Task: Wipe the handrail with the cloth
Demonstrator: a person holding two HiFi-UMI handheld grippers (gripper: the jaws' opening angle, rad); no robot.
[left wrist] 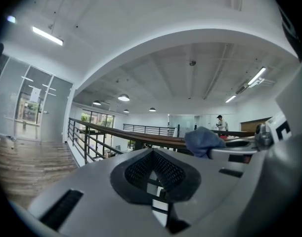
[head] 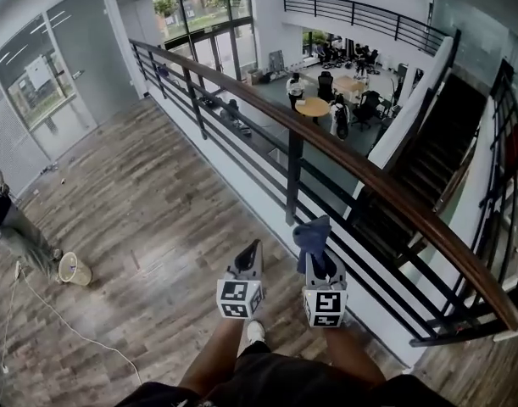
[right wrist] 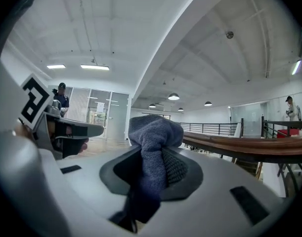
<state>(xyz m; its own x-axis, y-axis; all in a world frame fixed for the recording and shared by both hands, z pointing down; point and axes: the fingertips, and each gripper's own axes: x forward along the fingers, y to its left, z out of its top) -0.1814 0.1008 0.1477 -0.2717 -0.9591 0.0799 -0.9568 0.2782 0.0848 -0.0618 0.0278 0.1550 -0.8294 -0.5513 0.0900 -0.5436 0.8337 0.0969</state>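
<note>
The blue cloth (head: 312,234) is bunched up in the right gripper (head: 320,265), whose jaws are squeezed tight on it. The cloth sticks up past the tips and is on the near side of the brown handrail (head: 360,172), not touching it. Just to the left is the left gripper (head: 250,259). Its jaws are pressed together with nothing in them. Both grippers point up at the rail. Black bars (head: 293,176) hold the rail up. The wood floor (head: 140,219) spreads out to the left, and a pale bucket (head: 75,270) lies on it, far left.
</note>
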